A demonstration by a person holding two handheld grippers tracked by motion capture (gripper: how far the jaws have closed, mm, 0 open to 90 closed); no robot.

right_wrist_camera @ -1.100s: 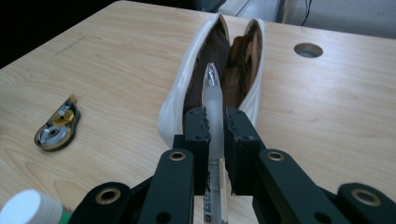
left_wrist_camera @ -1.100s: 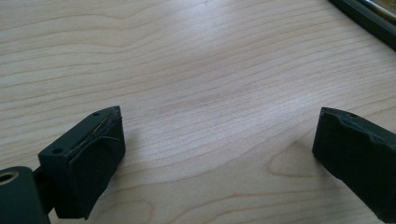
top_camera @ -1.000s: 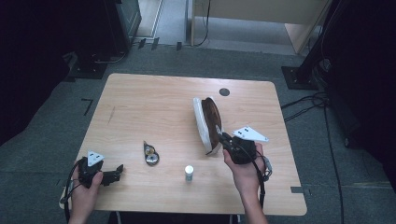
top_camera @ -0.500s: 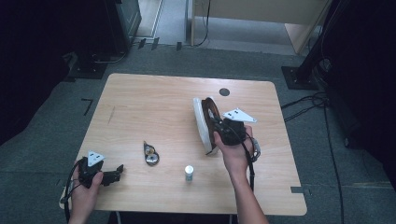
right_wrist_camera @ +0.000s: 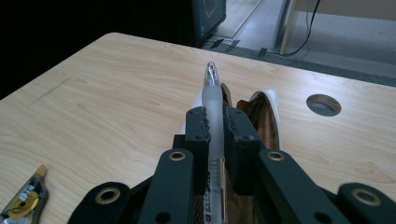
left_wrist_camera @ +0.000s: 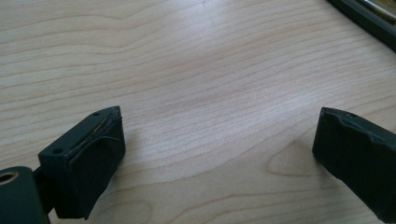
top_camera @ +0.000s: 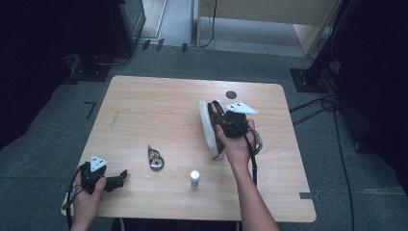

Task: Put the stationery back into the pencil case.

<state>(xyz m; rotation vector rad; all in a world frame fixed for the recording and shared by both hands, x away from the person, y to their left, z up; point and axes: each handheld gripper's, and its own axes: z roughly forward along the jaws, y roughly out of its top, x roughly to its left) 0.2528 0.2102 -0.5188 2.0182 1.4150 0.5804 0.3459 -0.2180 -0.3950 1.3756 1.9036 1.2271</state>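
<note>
the right tongs (right_wrist_camera: 215, 123) are clamped on a clear-barrelled pen with a frosted grip (right_wrist_camera: 213, 100), its tip pointing forward past the jaw ends. in the high view the right tongs (top_camera: 222, 118) are held over a white-soled shoe with a dark brown inside (top_camera: 210, 129), which lies on its side right of centre on the light wooden table (top_camera: 159, 110) — whether pen and shoe touch cannot be told.

the left tongs (top_camera: 118, 179) rest at the near left corner of the table, jaws set wide apart over bare wood, nothing between them.

between the two hands lie a small dark-and-gold tape dispenser (top_camera: 155, 158) and a small white-capped bottle (top_camera: 194, 178), standing upright — well apart from both tongs. a round dark cable hole (top_camera: 231, 95) sits near the far edge.
</note>
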